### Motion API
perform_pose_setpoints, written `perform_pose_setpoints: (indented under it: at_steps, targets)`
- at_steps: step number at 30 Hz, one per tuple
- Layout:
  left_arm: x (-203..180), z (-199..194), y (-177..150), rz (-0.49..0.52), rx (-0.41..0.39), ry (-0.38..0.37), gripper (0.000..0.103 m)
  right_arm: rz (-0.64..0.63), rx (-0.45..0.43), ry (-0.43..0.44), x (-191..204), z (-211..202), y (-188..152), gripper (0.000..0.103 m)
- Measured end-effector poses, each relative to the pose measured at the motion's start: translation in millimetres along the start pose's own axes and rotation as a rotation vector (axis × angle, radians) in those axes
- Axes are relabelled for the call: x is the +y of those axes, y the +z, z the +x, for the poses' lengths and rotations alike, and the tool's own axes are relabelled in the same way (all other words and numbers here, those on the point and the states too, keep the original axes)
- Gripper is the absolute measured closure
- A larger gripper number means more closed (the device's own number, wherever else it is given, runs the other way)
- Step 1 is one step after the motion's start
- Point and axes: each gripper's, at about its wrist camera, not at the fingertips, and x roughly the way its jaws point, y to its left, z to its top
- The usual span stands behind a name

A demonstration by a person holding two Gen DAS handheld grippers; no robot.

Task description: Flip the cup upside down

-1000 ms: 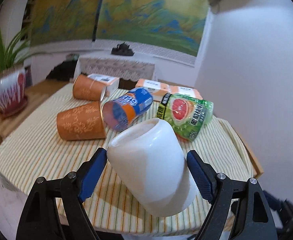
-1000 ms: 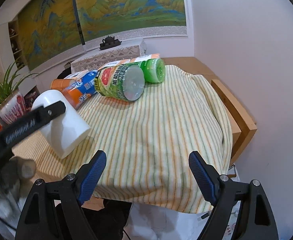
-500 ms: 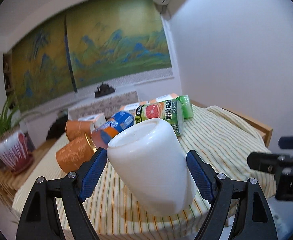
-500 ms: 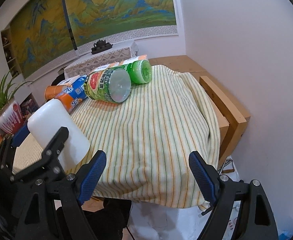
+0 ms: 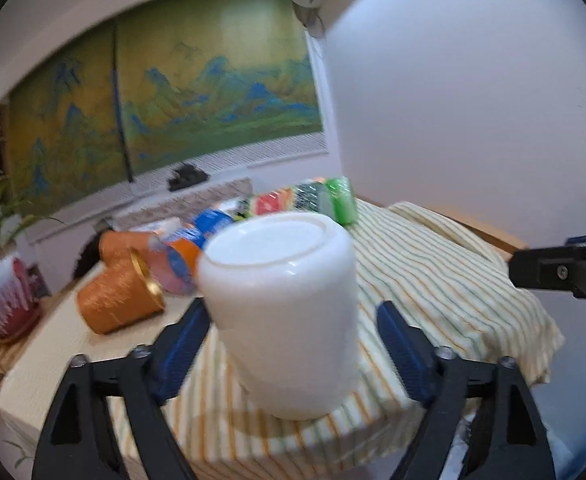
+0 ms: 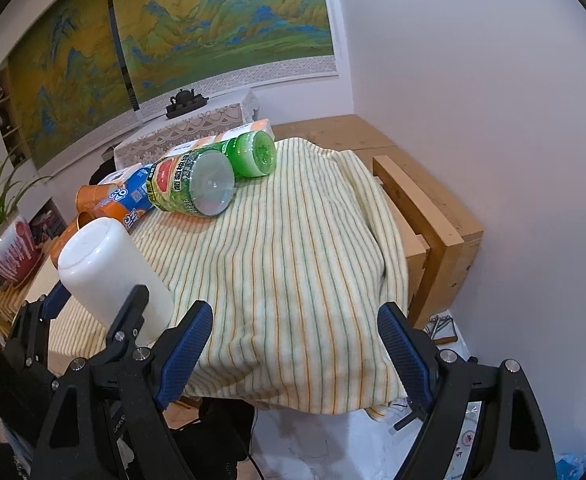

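Note:
A plain white cup (image 5: 289, 312) stands upside down, base up, on the striped cloth near the table's front edge. My left gripper (image 5: 289, 344) has a blue pad on each side of the cup; its right pad stands clear of the cup wall, so the jaws look open. In the right wrist view the cup (image 6: 109, 264) shows at the left between the left gripper's black fingers. My right gripper (image 6: 293, 352) is open and empty, held over the cloth's front edge, right of the cup.
Behind the cup lie orange patterned cups (image 5: 117, 300), a blue-orange can (image 5: 189, 252) and a green bottle (image 6: 191, 186) with a second green container (image 6: 253, 154). A potted plant (image 5: 1, 292) stands far left. The wooden table edge (image 6: 425, 208) shows at the right.
The left gripper has turned the cup from tilted to base-up and set it on the cloth. Its jaws have widened off the cup. The right gripper stayed open.

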Motion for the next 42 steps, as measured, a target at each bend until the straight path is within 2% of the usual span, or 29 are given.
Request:
perform_pose_setpoints:
  at_steps: [4,7,13,15,20,24,32,37,42]
  targets:
    - [-4,-6,-3,0.024,-0.014,-0.028,0.001,0.007,-0.008,0.006,1,-4,-1,0.021]
    - [0,-17,-5,0.023,-0.012,-0.040,0.001,0.011,-0.021,0.010,1,-8,-2,0.021]
    - [37,-47,-1,-0.104,0.067,-0.116,0.001,0.028,-0.052,0.027,5,-22,-7,0.021]
    - [55,-60,1,-0.137,0.092,-0.117,0.001,0.017,-0.073,0.023,11,-30,-10,0.021]
    - [98,-90,3,-0.190,0.154,-0.082,0.001,-0.020,-0.132,-0.011,28,-50,-18,0.022]
    - [131,-112,6,-0.232,0.153,-0.042,0.001,-0.058,-0.195,-0.052,47,-67,-27,0.022]
    - [172,-159,5,-0.251,0.114,0.058,0.001,-0.100,-0.324,-0.141,86,-104,-44,0.022]
    - [184,-185,1,-0.230,0.096,0.092,0.001,-0.096,-0.368,-0.154,108,-119,-53,0.021]
    - [194,-206,-2,-0.241,0.080,0.100,0.001,-0.107,-0.377,-0.115,124,-126,-61,0.017]
